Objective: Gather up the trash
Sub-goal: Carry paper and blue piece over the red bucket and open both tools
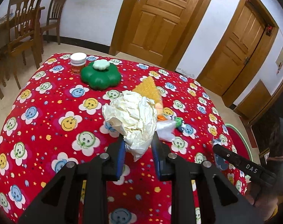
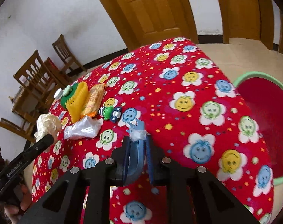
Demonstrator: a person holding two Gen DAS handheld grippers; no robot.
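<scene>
black linkages fill the bottom of both views. under them a counter [image 1: 48, 112] in a red smiley-flower cloth; wooden doors at 12 o'clock, chairs at 10. left hand-held gripper [image 1: 138, 145] is clenched on a crumpled paper ball [image 1: 132, 117]. right hand-held gripper [image 2: 138, 149] pinches a blue scrap [image 2: 136, 145]. clear plastic bag [image 2: 83, 128] lies at 10 o'clock. red basin [image 2: 268, 119] sits beyond the counter's 3 o'clock edge.

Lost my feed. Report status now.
Left gripper shut on paper wad. Right gripper shut on blue scrap. Plastic bag on table. Bin unobstructed.
</scene>
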